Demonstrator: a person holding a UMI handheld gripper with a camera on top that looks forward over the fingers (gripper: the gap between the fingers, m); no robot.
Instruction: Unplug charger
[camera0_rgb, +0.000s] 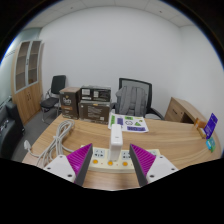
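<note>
A white charger stands upright, plugged into a white power strip that lies across the wooden table just ahead of my fingers. The strip has orange buttons along its near edge. My gripper is open, its purple pads at either side of the strip, with the charger a little beyond and between them. The fingers touch nothing. A white cable runs from the strip away to the left along the table.
The wooden table holds a printed sheet behind the charger and a purple-and-white box at the far right. Beyond stand a black office chair, cardboard boxes, a wooden desk and cabinets.
</note>
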